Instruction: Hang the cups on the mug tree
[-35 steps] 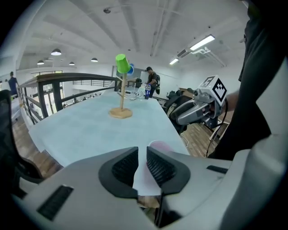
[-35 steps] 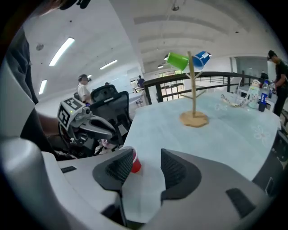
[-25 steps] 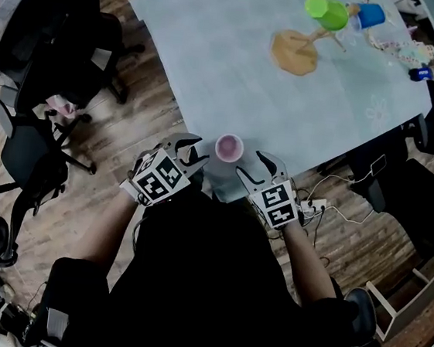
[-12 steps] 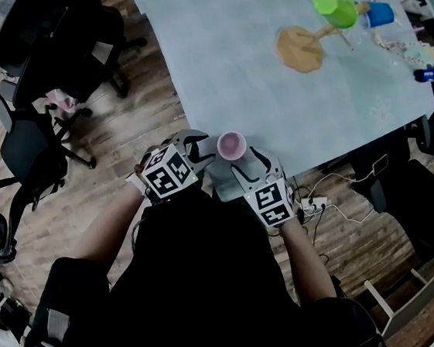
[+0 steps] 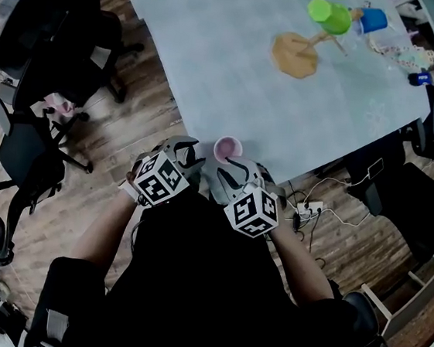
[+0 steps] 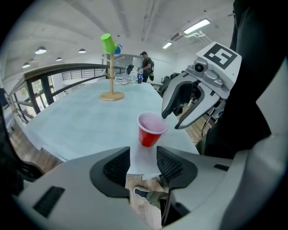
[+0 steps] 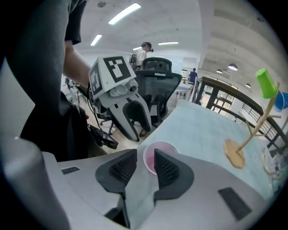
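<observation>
A red cup [image 5: 228, 146] [image 6: 150, 129] stands upright near the table's near corner. My left gripper [image 5: 190, 155] [image 6: 143, 155] is open just left of it, and the cup sits a little beyond its fingertips. My right gripper [image 5: 231, 170] [image 7: 145, 160] is at the cup's near right, and its jaws are closing. The cup [image 7: 163, 146] lies just ahead of the tips, with one finger partly hiding its rim and no pad pressing on it. Far across the table stands the wooden mug tree [image 5: 294, 55] [image 6: 111, 67], with a green cup [image 5: 327, 13] and a blue cup [image 5: 372, 18] hanging on it.
The pale table [image 5: 237, 62] ends right at the cup's corner. Black office chairs [image 5: 61, 42] stand to the left. Small items [image 5: 406, 50] lie at the table's far right. Cables and a power strip [image 5: 310, 207] lie on the wooden floor to the right.
My right gripper has swung left and in toward the cup, and its jaws have narrowed. The left gripper and the cup have barely moved.
</observation>
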Tool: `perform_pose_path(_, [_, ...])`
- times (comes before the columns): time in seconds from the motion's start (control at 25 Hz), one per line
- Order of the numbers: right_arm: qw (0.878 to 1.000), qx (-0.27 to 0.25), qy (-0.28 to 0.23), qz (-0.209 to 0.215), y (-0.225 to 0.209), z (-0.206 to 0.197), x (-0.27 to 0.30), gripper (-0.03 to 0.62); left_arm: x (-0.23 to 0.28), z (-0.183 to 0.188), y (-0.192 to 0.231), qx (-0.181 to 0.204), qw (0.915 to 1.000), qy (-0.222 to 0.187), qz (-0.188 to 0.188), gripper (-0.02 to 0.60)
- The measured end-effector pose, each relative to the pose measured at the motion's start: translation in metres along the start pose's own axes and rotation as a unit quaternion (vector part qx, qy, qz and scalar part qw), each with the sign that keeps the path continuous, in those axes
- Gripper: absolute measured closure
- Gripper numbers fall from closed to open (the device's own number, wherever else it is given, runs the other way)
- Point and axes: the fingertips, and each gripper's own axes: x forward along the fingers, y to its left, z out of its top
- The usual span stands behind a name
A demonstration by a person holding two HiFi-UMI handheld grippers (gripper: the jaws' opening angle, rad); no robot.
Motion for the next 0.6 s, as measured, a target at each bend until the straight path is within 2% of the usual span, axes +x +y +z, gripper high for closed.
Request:
perform_pose_path(0.24, [0.998, -0.036, 0.052, -0.009, -0.008, -0.012, 0.009, 0.456, -0.013, -0.009, 0.010, -0.033, 0.9992, -0.007, 0.020, 0.391])
perform_pose_path(0.32, [0.997, -0.040, 0.058, -0.016, -0.010, -0.013, 0.009, 0.491, -0.013, -0.011, 0.011, -0.042, 0.9989, -0.005, 0.022, 0.391])
perform_pose_path(0.4, [0.998, -0.022, 0.051, -0.024, -0.015, -0.012, 0.007, 0.533, -0.012, -0.011, 0.011, -0.047, 0.9987, -0.004, 0.020, 0.391])
perform_pose_path(0.6, [0.997, 0.074, 0.016, -0.024, -0.033, -0.010, 0.000, 0.553, -0.010, -0.008, 0.012, -0.055, 0.9983, -0.009, 0.018, 0.391])
